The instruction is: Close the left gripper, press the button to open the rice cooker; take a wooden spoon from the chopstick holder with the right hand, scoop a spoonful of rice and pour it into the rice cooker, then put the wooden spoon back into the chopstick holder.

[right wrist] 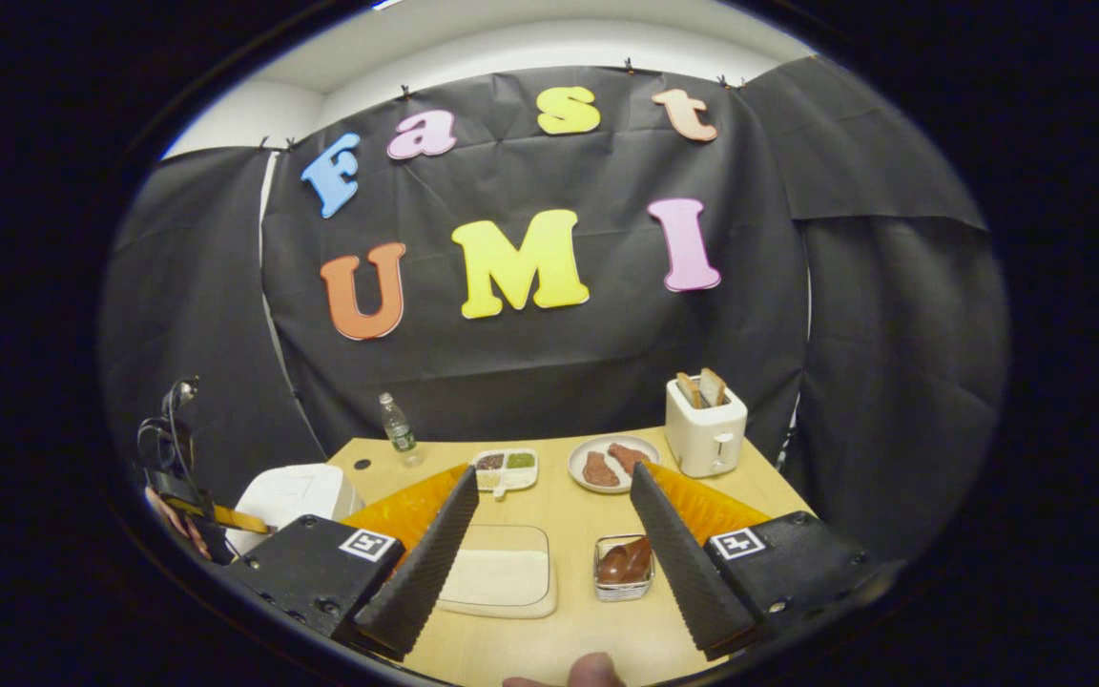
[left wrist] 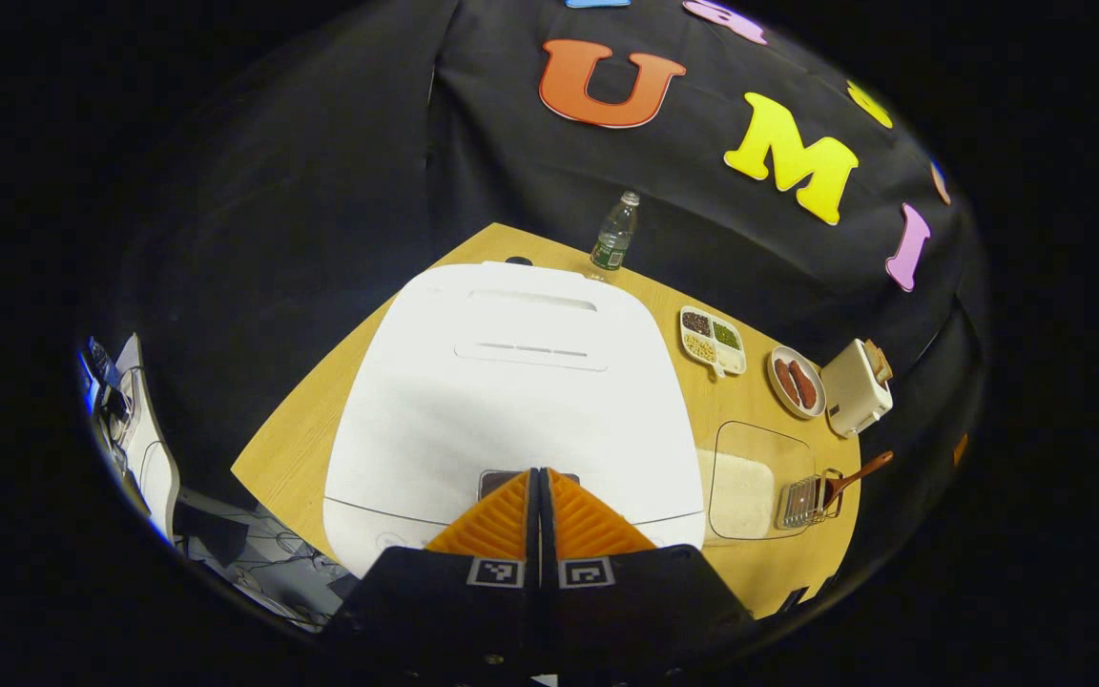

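The white rice cooker [left wrist: 511,391] sits with its lid down on the wooden table. My left gripper [left wrist: 540,474] is shut, its fingertips right at the dark button [left wrist: 492,480] on the cooker's front edge. To the right lie a clear tray of rice [left wrist: 745,487] and a wire chopstick holder [left wrist: 802,501] with the wooden spoon [left wrist: 860,472] leaning out of it. In the right gripper view my right gripper [right wrist: 549,482] hangs open above the table, with the rice tray [right wrist: 502,575] and the holder with the spoon [right wrist: 624,565] between its fingers. The cooker [right wrist: 292,496] is at the left.
At the back of the table stand a water bottle [left wrist: 615,234], a divided dish of beans [left wrist: 713,339], a plate of sausages [left wrist: 796,382] and a white toaster [left wrist: 855,389] with bread. Cables and equipment [left wrist: 130,420] lie beyond the table's left edge. A fingertip [right wrist: 592,670] shows at the bottom.
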`<state>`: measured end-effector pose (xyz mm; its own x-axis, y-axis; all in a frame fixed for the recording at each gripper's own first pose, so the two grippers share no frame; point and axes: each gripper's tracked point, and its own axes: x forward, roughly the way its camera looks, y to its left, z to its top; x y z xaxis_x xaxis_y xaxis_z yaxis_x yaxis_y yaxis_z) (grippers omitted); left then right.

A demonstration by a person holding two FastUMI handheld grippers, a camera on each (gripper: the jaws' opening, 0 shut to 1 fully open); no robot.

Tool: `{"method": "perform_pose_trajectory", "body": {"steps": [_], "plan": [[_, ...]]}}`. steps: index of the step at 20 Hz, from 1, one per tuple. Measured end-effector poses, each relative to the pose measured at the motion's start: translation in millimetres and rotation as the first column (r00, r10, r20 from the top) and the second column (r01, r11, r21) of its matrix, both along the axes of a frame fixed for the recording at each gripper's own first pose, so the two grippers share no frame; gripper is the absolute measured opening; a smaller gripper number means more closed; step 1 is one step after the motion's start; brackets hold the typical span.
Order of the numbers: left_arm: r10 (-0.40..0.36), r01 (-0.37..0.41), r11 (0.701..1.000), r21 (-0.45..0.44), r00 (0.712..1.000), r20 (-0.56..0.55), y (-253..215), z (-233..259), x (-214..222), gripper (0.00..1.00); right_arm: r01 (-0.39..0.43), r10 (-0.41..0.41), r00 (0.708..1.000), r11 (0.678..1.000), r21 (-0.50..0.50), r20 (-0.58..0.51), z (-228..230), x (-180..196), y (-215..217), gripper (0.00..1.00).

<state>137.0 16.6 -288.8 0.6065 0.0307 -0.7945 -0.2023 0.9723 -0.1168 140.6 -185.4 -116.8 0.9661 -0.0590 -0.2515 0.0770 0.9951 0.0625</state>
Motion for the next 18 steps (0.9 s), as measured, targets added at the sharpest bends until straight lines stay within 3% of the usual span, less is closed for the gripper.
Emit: {"method": "perform_pose_trajectory", "body": {"steps": [4,9,12,15,18], "plan": [[0.010,-0.010,1.000,-0.007,0.999,-0.038,2,-2,0,0.00,-0.021,0.020,1.000,0.999,0.030,0.013,-1,1,7,1.00],[0.054,-0.054,0.998,-0.032,0.998,0.008,3,5,3,0.00,-0.091,0.089,0.996,0.995,0.043,0.032,7,5,31,1.00],[0.060,-0.060,0.998,-0.003,0.987,0.149,5,47,14,0.00,-0.120,0.119,0.990,0.993,0.014,0.078,32,5,43,1.00],[0.040,-0.051,0.998,0.025,0.947,0.318,8,101,33,0.01,-0.133,0.134,0.986,0.991,-0.014,0.099,43,0,52,0.99],[0.060,-0.076,0.997,0.023,0.909,0.412,11,144,41,0.17,-0.134,0.135,0.985,0.991,-0.017,0.110,49,-7,57,1.00]]}}
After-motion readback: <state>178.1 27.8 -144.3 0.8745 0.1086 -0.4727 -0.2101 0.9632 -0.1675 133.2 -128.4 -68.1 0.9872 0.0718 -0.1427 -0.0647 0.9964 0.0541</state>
